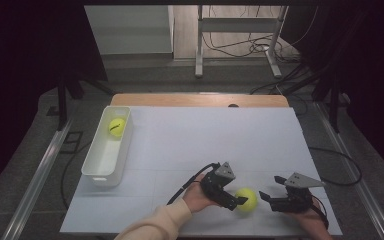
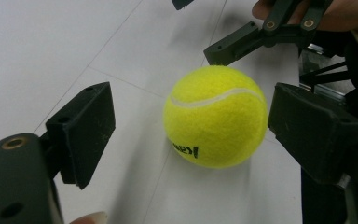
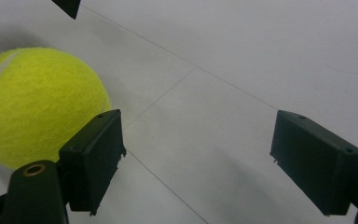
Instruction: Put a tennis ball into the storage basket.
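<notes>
Left hand-held gripper (image 2: 191, 140) straddles the tennis ball (image 2: 216, 116), jaws apart.
Ball sits on the bench (image 1: 205, 135), right hand-held gripper (image 1: 269, 193) agape just beside it; light, springy, fuzzy, I'd pinch across its middle.

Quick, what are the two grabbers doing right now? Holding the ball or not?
Left gripper: open, the tennis ball sits between its jaws on the table, not squeezed.
Right gripper: open, holding nothing; the ball lies beside it.
</notes>
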### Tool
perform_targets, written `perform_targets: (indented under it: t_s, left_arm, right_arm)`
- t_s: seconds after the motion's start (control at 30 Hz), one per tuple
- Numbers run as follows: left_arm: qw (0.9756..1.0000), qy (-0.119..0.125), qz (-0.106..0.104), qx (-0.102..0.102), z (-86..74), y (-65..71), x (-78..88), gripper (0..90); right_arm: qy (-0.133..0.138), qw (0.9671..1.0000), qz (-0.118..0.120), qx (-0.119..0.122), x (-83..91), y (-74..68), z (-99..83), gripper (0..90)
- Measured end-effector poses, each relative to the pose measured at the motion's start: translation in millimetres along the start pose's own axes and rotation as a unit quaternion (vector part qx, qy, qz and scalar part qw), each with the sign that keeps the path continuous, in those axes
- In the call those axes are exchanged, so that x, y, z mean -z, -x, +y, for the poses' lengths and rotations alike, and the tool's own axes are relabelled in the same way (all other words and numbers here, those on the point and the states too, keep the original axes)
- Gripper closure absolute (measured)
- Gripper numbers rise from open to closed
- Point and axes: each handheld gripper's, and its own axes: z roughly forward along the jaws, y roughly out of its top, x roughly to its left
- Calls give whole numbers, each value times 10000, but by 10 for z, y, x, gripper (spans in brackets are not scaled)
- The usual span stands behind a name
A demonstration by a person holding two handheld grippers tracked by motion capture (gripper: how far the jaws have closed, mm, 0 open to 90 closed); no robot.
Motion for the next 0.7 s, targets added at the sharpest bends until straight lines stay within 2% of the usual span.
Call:
perform_targets:
  t_s: [0.13, 0.33, 0.7]
  left_arm:
    - [10000, -30, -35, 38, 6, 13, -42, 144]
    - [9996, -222, -158, 53, 16, 36, -165, 115]
    - [9983, -509, -280, -38, 15, 66, -352, 87]
  right_arm:
    - [-2, 10000, 7, -1, -2, 1, 0, 176]
    - [6, 10000, 9, -3, 1, 4, -1, 176]
    - [3, 10000, 7, -6, 1, 5, -2, 177]
